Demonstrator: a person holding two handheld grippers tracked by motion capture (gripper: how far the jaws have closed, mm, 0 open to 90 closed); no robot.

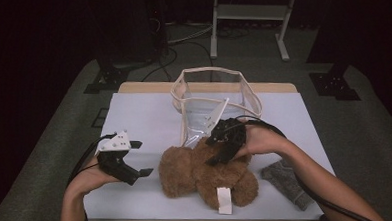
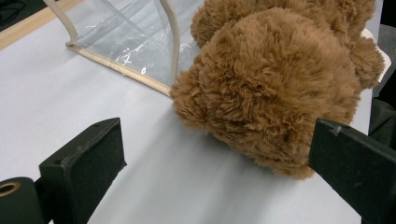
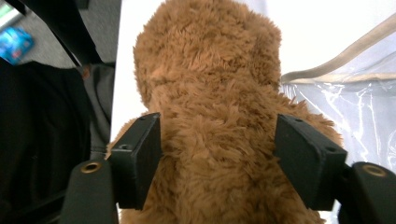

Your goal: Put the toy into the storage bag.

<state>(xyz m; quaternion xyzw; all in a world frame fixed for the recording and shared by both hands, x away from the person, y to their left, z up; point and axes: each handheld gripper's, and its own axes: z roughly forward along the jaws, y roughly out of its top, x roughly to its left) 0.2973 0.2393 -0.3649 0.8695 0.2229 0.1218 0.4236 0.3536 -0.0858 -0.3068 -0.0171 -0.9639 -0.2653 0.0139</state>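
Where jaws straddle teddy bear [image 3: 210,107], contact unclear

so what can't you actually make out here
- Bear's face: the teddy bear lies with its back fur towards the cameras in every view.
- Right tongs: whether the pads press the fur; the pile hides the contact in the right gripper view.
- Grey cloth: partly covered by the right forearm in the high view.
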